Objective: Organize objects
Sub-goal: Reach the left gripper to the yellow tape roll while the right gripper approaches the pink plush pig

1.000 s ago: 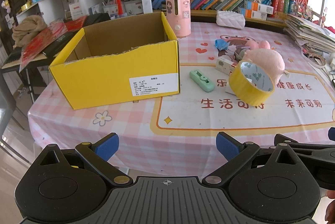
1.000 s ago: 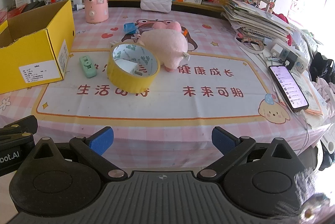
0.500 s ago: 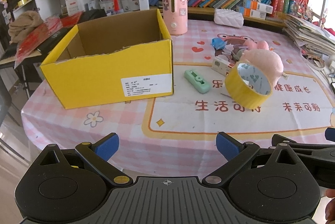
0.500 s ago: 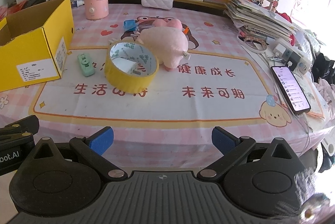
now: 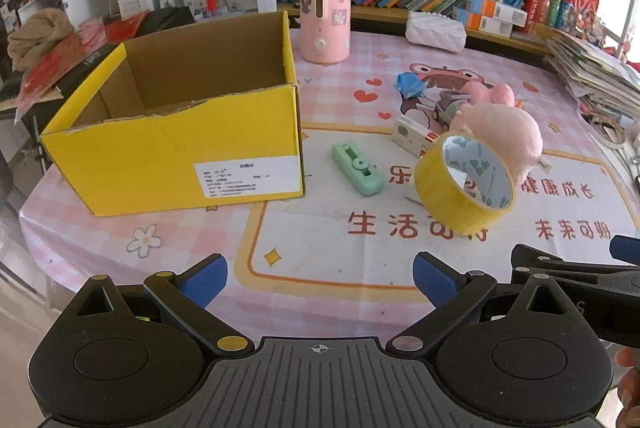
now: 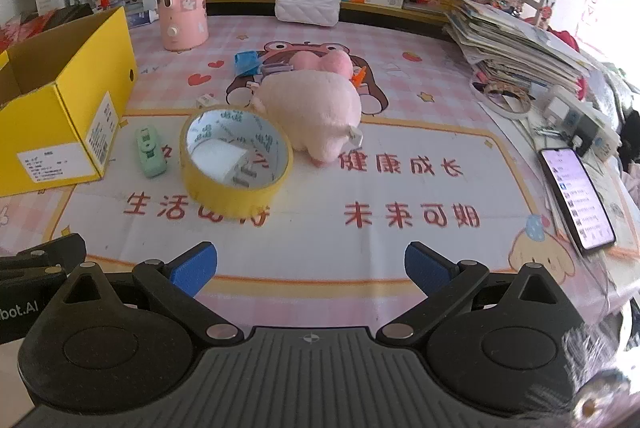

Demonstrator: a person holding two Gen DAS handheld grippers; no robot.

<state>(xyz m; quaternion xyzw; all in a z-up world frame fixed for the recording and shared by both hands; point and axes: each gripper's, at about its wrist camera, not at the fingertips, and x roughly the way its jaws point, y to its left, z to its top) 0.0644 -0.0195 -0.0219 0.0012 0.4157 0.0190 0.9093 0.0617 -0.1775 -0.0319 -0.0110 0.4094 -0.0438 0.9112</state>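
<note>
An open yellow cardboard box stands empty on the table's left. A green correction tape lies beside it. A yellow tape roll leans over a white charger plug, next to a pink plush pig. A blue clip and small items lie behind. My left gripper and right gripper are both open and empty, near the table's front edge.
A pink cylinder humidifier and a white quilted pouch stand at the back. Bookshelves lie behind. A paper stack, a power strip and a phone sit on the right.
Both grippers have moved slightly forward toward the table; the objects appear a bit nearer. Nothing on the table has moved.
</note>
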